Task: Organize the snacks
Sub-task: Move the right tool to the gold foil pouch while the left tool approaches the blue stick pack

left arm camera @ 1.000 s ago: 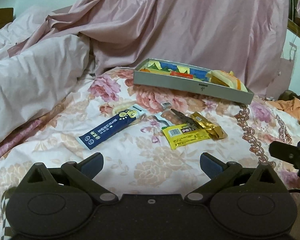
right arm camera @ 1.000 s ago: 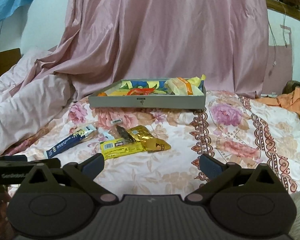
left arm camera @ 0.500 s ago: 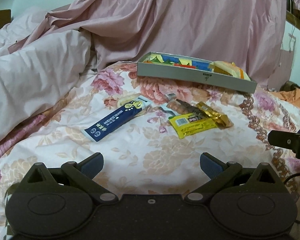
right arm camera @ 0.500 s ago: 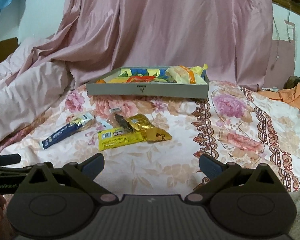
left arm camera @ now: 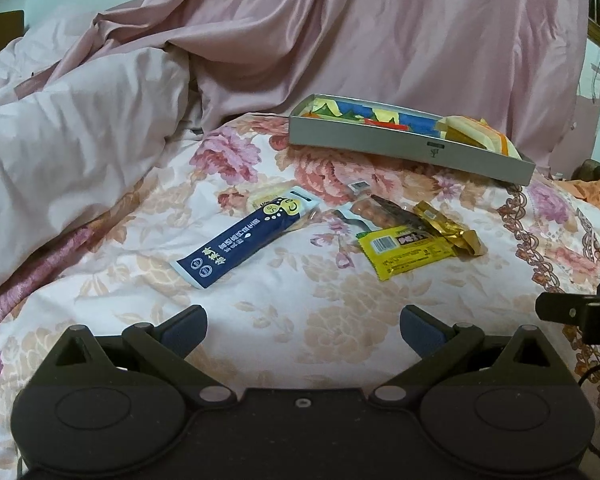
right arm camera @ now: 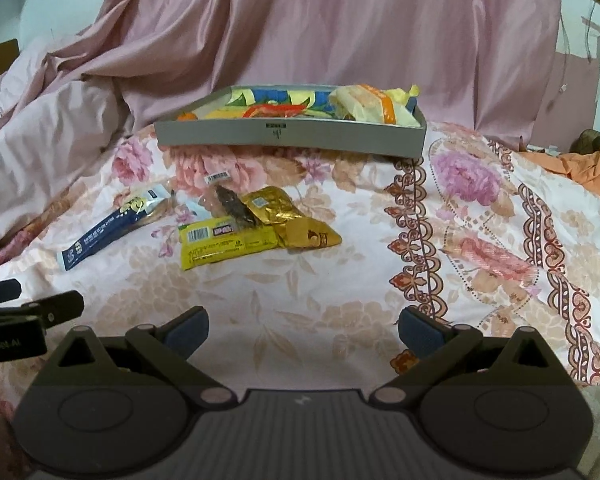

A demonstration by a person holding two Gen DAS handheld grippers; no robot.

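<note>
snacks [left arm camera: 412, 236] lie ahead of both open tongs [left arm camera: 302, 326]

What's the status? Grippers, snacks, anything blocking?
Left gripper and right gripper open, empty. Blue packet, yellow bar, gold pack loose on bedspread; grey tray part-filled. Path clear.

The left gripper [left arm camera: 302, 326] is wide open and holds nothing. The right gripper [right arm camera: 302, 326], at its 3 o'clock, is wide open too.
</note>
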